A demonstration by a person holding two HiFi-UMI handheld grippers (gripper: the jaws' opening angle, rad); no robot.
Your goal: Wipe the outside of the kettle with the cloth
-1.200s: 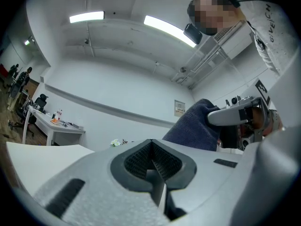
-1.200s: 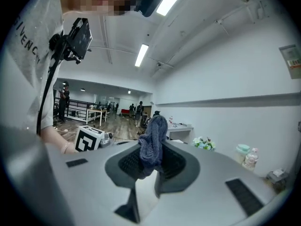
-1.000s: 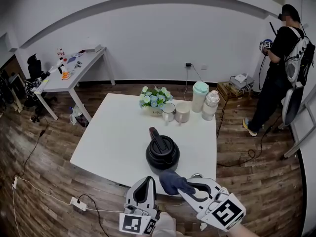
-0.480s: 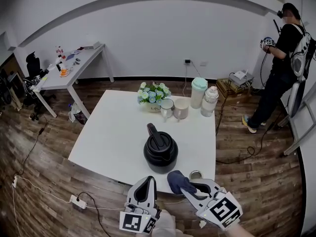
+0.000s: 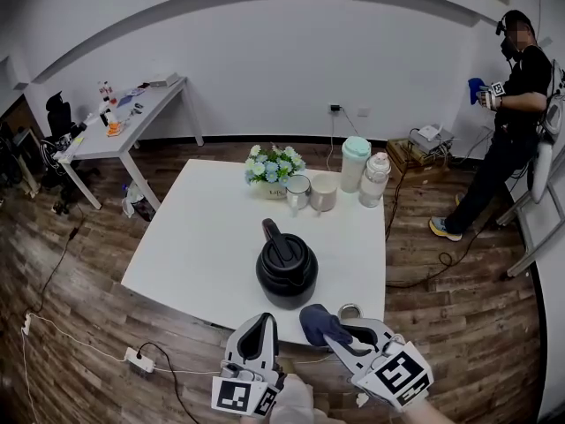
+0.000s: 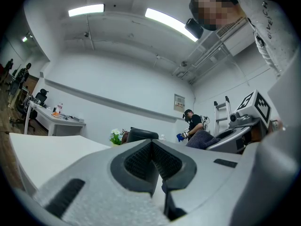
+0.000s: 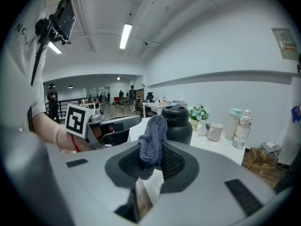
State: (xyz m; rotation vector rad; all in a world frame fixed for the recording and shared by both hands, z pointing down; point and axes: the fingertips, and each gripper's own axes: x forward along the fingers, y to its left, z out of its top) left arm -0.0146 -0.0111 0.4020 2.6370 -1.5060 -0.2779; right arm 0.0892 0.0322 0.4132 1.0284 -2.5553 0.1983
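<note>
The black kettle [image 5: 287, 272] stands upright near the front edge of the white table [image 5: 207, 237]; its top also shows in the right gripper view [image 7: 178, 124]. My right gripper [image 5: 330, 332] is shut on the dark blue cloth [image 5: 318, 322], held just in front and to the right of the kettle's base; whether the cloth touches it I cannot tell. The bunched cloth [image 7: 152, 140] sticks up between the jaws. My left gripper [image 5: 263, 325] hangs below the table's front edge, shut with nothing in it. The left gripper view shows the kettle [image 6: 141, 134] and cloth [image 6: 202, 138] beyond.
A small round metal thing [image 5: 350, 312] lies at the table's front right edge. At the far edge stand a flower pot [image 5: 274, 173], two mugs [image 5: 300, 194], a teal-lidded tumbler [image 5: 355, 166] and a bottle [image 5: 374, 182]. A person [image 5: 512, 104] stands at the back right.
My right gripper has carried the cloth slightly to the right, away from the kettle's front, uncovering the small metal thing. The left gripper has hardly moved. The person behind shifted stance.
</note>
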